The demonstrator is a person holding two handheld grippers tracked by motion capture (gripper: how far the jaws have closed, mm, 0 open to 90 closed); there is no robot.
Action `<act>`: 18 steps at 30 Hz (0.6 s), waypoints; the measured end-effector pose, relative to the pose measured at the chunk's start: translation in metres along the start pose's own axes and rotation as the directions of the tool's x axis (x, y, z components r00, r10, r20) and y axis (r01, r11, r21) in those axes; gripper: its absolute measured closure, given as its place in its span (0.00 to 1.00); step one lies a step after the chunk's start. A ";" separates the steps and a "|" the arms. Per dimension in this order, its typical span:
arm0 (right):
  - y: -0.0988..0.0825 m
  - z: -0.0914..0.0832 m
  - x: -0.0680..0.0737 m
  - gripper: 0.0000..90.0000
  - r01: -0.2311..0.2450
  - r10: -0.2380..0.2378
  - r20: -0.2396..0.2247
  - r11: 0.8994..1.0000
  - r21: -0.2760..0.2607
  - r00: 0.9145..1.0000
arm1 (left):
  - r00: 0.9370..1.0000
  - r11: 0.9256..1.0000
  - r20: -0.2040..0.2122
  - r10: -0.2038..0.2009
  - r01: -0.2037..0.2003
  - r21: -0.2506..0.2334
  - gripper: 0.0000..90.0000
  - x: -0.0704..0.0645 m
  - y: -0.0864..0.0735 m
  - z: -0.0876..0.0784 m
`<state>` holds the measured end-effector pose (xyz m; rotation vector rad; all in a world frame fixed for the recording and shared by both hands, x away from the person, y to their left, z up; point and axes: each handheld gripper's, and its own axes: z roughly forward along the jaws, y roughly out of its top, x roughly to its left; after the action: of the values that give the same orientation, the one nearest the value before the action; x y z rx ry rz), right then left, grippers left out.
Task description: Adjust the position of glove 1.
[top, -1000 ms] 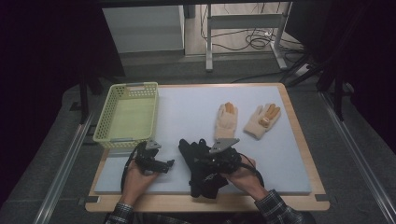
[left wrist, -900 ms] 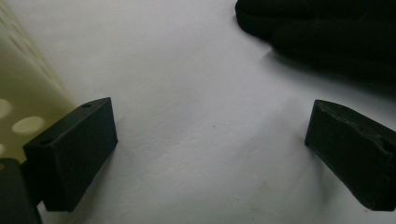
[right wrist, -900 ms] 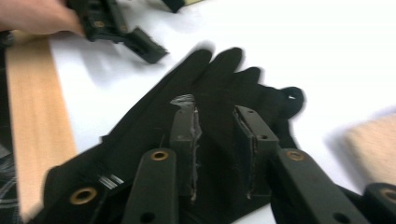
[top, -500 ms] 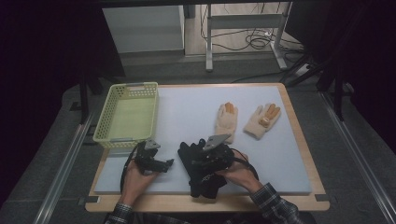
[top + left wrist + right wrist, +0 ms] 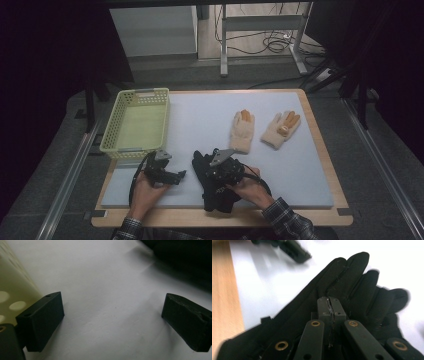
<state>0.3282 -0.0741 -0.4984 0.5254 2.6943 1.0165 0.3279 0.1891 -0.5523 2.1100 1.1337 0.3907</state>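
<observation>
A pair of black gloves (image 5: 220, 195) lies heaped at the front middle of the white mat; in the right gripper view the top black glove (image 5: 352, 277) lies flat with its fingers spread. My right gripper (image 5: 204, 172) is low over that glove, and the right gripper (image 5: 328, 302) has its jaws pressed together, tips at the glove's palm. My left gripper (image 5: 180, 175) rests on the mat to the left of the gloves. The left gripper (image 5: 112, 320) is open, with bare mat between its jaws. Two cream gloves with orange fingertips (image 5: 242, 131) (image 5: 281, 129) lie farther back.
A pale green plastic basket (image 5: 120, 150) stands at the left, and its wall (image 5: 12, 285) is close beside my left jaw. The white mat (image 5: 200, 115) has a wooden table border (image 5: 320, 140). Beyond the table stand metal frame legs and cables on the floor.
My right gripper has slid left from near the cream glove's cuff to over the black gloves. The left gripper has stayed put.
</observation>
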 end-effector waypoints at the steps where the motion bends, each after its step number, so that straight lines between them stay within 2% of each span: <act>1: 0.003 -0.009 0.002 0.99 -0.025 0.025 0.021 1.000 -0.011 0.999 | 1.000 1.000 0.000 0.005 -0.005 0.004 0.05 0.000 0.000 0.000; 6: 0.009 -0.032 0.010 0.99 -0.074 0.075 0.088 0.997 -0.019 0.993 | 1.000 1.000 0.000 0.004 -0.004 0.004 0.05 0.000 0.000 0.000; 7: 0.009 -0.032 0.010 0.99 -0.074 0.075 0.088 0.997 -0.019 0.993 | 1.000 1.000 0.000 0.004 -0.004 0.004 0.05 0.000 0.000 0.000; 8: 0.010 -0.038 0.013 0.99 -0.100 0.101 0.117 0.995 -0.015 0.988 | 1.000 1.000 0.000 0.005 -0.005 0.003 0.05 0.000 0.000 0.000; 9: 0.010 -0.038 0.013 0.99 -0.100 0.101 0.117 0.995 -0.015 0.988 | 1.000 1.000 0.000 0.005 -0.005 0.003 0.05 0.000 0.000 0.000; 10: 0.012 -0.041 0.018 0.99 -0.142 0.143 0.148 0.990 -0.016 0.979 | 1.000 1.000 0.000 0.005 -0.005 0.003 0.05 0.000 0.000 0.000; 11: 0.012 -0.041 0.018 0.99 -0.142 0.143 0.148 0.990 -0.016 0.979 | 1.000 1.000 0.000 0.005 -0.005 0.003 0.05 0.000 0.000 0.000; 12: 0.012 -0.041 0.023 0.99 -0.175 0.176 0.162 0.984 -0.024 0.971 | 1.000 1.000 0.000 0.005 -0.005 0.003 0.05 0.000 0.000 0.000; 13: 0.012 -0.041 0.023 0.99 -0.175 0.176 0.162 0.984 -0.024 0.971 | 1.000 1.000 0.000 0.005 -0.005 0.003 0.05 0.000 0.000 0.000; 14: 0.012 -0.036 0.026 0.98 -0.203 0.208 0.175 0.978 -0.045 0.962 | 1.000 1.000 0.000 0.005 -0.005 0.003 0.05 0.000 0.000 0.000; 15: 0.012 -0.036 0.026 0.98 -0.203 0.208 0.175 0.978 -0.045 0.962 | 1.000 1.000 0.000 0.005 -0.005 0.003 0.05 0.000 0.000 0.000; 16: 0.009 -0.027 0.023 0.98 -0.223 0.227 0.180 0.974 -0.046 0.957 | 1.000 1.000 -0.001 0.005 -0.005 0.003 0.05 0.000 0.000 0.000; 17: 0.009 -0.027 0.023 0.98 -0.223 0.227 0.180 0.974 -0.046 0.957 | 1.000 1.000 -0.001 0.005 -0.005 0.003 0.05 0.000 0.000 0.000; 18: 0.003 -0.017 0.018 0.95 -0.235 0.240 0.169 0.971 -0.047 0.956 | 1.000 1.000 -0.001 -0.001 0.001 -0.002 0.05 0.000 0.000 0.000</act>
<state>0.3073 -0.0752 -0.4856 0.9066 2.5033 1.0100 0.3278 0.1889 -0.5524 2.1079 1.1344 0.3925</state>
